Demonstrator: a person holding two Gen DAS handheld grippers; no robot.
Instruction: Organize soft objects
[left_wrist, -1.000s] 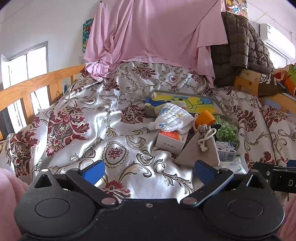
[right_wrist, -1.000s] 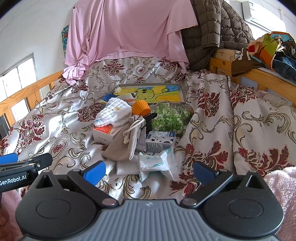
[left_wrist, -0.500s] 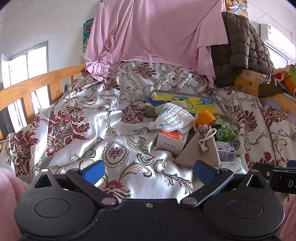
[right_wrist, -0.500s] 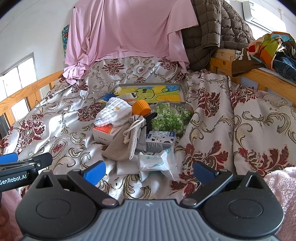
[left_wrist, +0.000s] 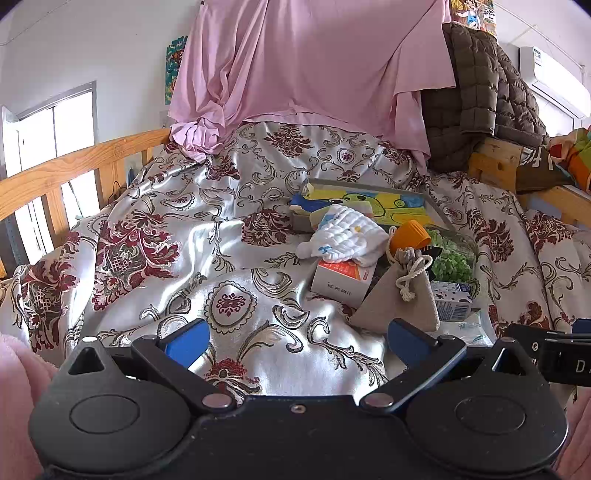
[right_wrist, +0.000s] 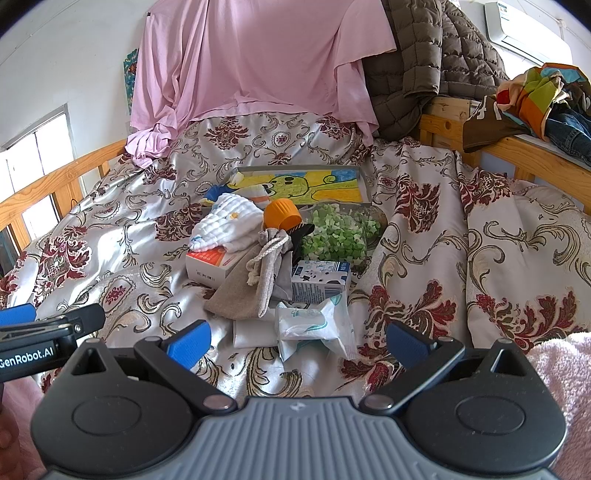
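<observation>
A heap of items lies mid-bed: a white quilted cloth (left_wrist: 345, 236) (right_wrist: 225, 223) draped over a white-and-orange box (left_wrist: 341, 282) (right_wrist: 212, 264), a grey drawstring pouch (left_wrist: 400, 295) (right_wrist: 251, 284), an orange cap (right_wrist: 282, 216), a bag of green bits (right_wrist: 338, 234), a blue-printed carton (right_wrist: 321, 280) and a tissue packet (right_wrist: 314, 323). My left gripper (left_wrist: 297, 341) hovers open over the bedspread, left of and nearer than the heap. My right gripper (right_wrist: 297, 341) stands open just short of the tissue packet. Neither holds anything.
A floral satin bedspread (left_wrist: 177, 258) covers the bed. A framed cartoon picture (right_wrist: 306, 184) lies behind the heap. Pink cloth (right_wrist: 258, 74) and a brown quilted jacket (right_wrist: 436, 62) hang at the back. Wooden rails run along the left (left_wrist: 74, 166) and right (right_wrist: 517, 144).
</observation>
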